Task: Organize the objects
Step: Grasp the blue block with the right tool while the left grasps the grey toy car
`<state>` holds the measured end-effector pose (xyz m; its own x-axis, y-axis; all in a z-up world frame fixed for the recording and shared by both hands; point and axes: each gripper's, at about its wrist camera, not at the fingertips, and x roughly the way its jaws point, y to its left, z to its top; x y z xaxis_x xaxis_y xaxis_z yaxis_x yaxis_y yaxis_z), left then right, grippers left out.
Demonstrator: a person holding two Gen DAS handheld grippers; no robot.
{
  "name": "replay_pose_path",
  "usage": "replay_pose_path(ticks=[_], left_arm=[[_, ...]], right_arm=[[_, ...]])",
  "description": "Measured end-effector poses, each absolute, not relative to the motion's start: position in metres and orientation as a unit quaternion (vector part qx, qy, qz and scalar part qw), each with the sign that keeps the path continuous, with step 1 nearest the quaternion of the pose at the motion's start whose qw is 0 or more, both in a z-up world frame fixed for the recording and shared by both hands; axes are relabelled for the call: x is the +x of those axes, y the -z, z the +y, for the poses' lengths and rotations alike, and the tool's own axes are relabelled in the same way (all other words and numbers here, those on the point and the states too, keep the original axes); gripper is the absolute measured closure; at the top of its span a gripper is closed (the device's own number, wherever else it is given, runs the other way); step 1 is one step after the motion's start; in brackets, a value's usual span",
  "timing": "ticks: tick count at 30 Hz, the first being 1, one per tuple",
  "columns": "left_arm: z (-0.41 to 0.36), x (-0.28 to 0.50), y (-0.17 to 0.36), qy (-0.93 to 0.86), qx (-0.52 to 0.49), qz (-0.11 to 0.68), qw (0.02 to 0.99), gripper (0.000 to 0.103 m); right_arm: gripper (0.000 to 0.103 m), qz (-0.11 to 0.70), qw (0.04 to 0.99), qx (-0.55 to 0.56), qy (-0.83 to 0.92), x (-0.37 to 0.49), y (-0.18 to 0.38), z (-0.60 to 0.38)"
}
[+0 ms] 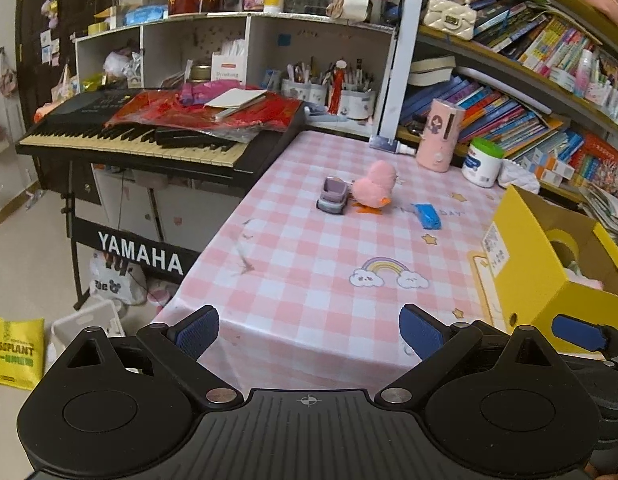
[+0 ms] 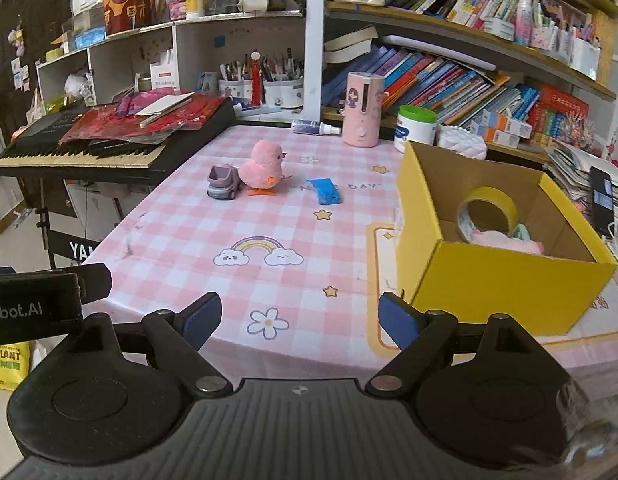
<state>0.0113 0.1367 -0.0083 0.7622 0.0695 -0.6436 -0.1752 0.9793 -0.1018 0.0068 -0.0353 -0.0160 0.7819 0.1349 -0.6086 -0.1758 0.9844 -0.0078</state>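
A pink plush chick [image 1: 373, 186] [image 2: 265, 168] stands mid-table beside a small grey-purple toy truck [image 1: 333, 196] [image 2: 224, 182]. A blue packet [image 1: 427, 215] [image 2: 325, 191] lies to their right. A yellow cardboard box [image 1: 549, 276] [image 2: 485, 276] at the right holds a roll of yellow tape [image 2: 489, 214] and a pink soft item [image 2: 509, 242]. My left gripper [image 1: 309, 334] is open and empty over the table's near edge. My right gripper [image 2: 299, 320] is open and empty over the near edge, left of the box.
The pink checked tablecloth [image 2: 229, 224] covers the table. A Yamaha keyboard [image 1: 149, 136] with red bags on it stands at the left. A pink humidifier [image 2: 363, 110], a white tub [image 2: 415, 128] and a spray bottle [image 2: 315, 127] stand at the back before bookshelves.
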Motion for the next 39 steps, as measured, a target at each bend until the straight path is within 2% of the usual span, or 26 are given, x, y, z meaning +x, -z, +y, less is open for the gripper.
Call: replay_pose_path(ticks=[7,11,16,25,27,33,35,39], left_arm=[[0.142,0.065,0.016,-0.060,-0.071,0.351,0.932,0.005],[0.142,0.098,0.024,-0.055,-0.073,0.360,0.928,0.005],[0.146,0.147,0.032,-0.065,-0.079,0.369,0.924,0.005],[0.146,0.224,0.042,-0.079,-0.060,0.381,0.919,0.009],[0.146,0.242,0.047,-0.078,-0.056,0.384,0.918,0.010],[0.142,0.286,0.070,-0.068,-0.038,0.408,0.910,0.022],[0.140,0.297,0.078,-0.064,-0.031,0.419,0.905,0.029],[0.137,0.316,0.095,-0.050,-0.018,0.438,0.897,0.036]], right_arm=[[0.021,0.337,0.936,-0.035,-0.095,0.061,0.027,-0.028],[0.028,0.345,0.932,-0.042,-0.104,0.096,0.031,-0.024],[0.030,0.355,0.928,-0.045,-0.102,0.147,0.038,-0.024],[0.047,0.380,0.921,-0.033,-0.080,0.245,0.047,-0.033],[0.048,0.385,0.919,-0.025,-0.078,0.265,0.047,-0.035],[0.049,0.399,0.913,-0.037,-0.080,0.314,0.055,-0.033],[0.050,0.408,0.908,-0.041,-0.080,0.326,0.061,-0.031],[0.052,0.433,0.897,-0.041,-0.082,0.342,0.077,-0.028]])
